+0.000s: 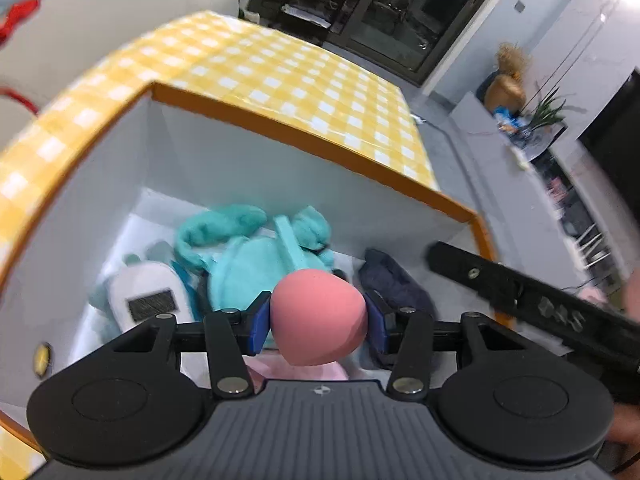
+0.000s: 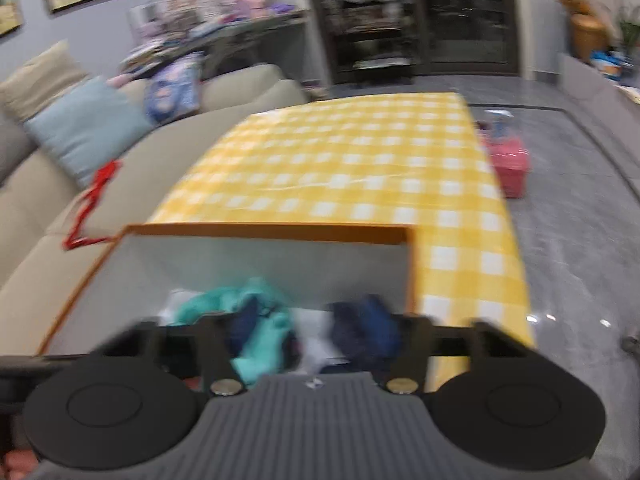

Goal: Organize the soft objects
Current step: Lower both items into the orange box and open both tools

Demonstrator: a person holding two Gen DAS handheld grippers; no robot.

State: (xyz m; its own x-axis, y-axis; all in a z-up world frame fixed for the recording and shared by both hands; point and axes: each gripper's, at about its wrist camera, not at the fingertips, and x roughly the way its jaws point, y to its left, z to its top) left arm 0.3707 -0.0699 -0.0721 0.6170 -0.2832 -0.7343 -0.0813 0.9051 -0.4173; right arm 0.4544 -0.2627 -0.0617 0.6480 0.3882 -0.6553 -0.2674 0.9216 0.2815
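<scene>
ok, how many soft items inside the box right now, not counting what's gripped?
3 visible in the box: a teal plush in the middle, a white plush to its left, a dark navy item at right. More may lie hidden under the left gripper.

Right-wrist view motion-blurred; dark blue bundle indistinct; white tagged item partly hidden behind linkage.

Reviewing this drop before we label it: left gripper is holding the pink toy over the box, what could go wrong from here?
1. The pink toy hangs above the teal plush, so once released it may roll off the pile.
2. The right gripper sits close beside the left gripper over the box; they could bump.
3. The right wrist view is blurred, so judging placement is unreliable.
</scene>
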